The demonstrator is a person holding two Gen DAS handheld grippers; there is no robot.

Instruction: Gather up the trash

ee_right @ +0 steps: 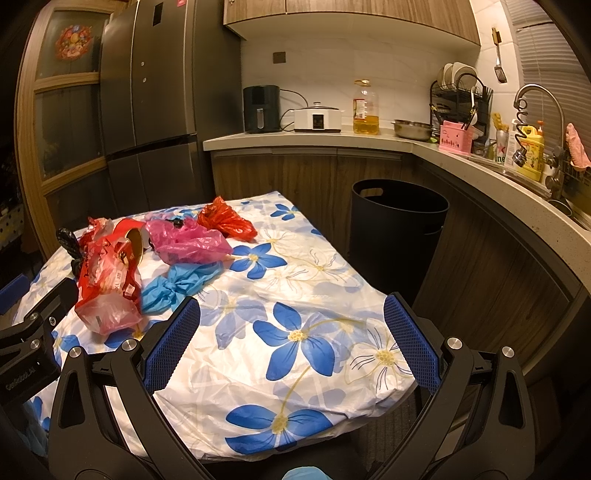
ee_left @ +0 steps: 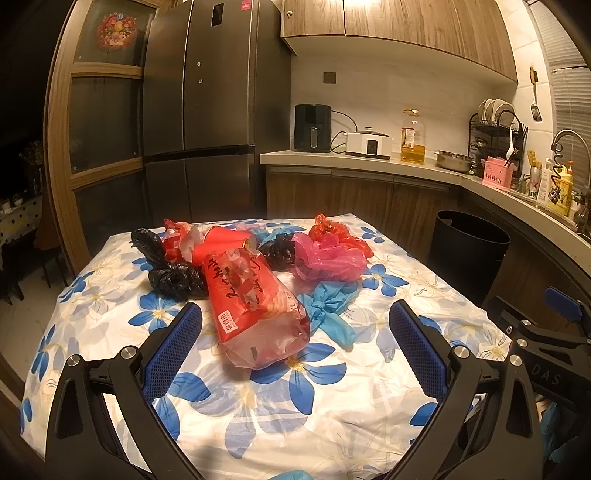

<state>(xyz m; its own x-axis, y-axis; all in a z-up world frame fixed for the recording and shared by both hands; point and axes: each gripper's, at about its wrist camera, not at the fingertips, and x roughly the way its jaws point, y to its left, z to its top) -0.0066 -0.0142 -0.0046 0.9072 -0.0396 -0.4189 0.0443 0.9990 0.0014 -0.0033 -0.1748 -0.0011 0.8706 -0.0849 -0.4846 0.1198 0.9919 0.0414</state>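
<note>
Both grippers, left and right, fingers wide, empty; bags piled on desk, bin beside it

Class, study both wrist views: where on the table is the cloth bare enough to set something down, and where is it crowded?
Bare: the cloth between the blue bag, the table's right edge beside the bin, and the near edge.
Crowded: the far-left part, with the red wrapper, black bags and pink bag bunched together.

Warm, yellowish indoor light from above at the far wall; cupboards glare brightly. Left side dim, the doorway nearly black. Heavy fisheye bending at edges (dark corner vignette). Focus sharp; soft shadows on the tablecloth.
</note>
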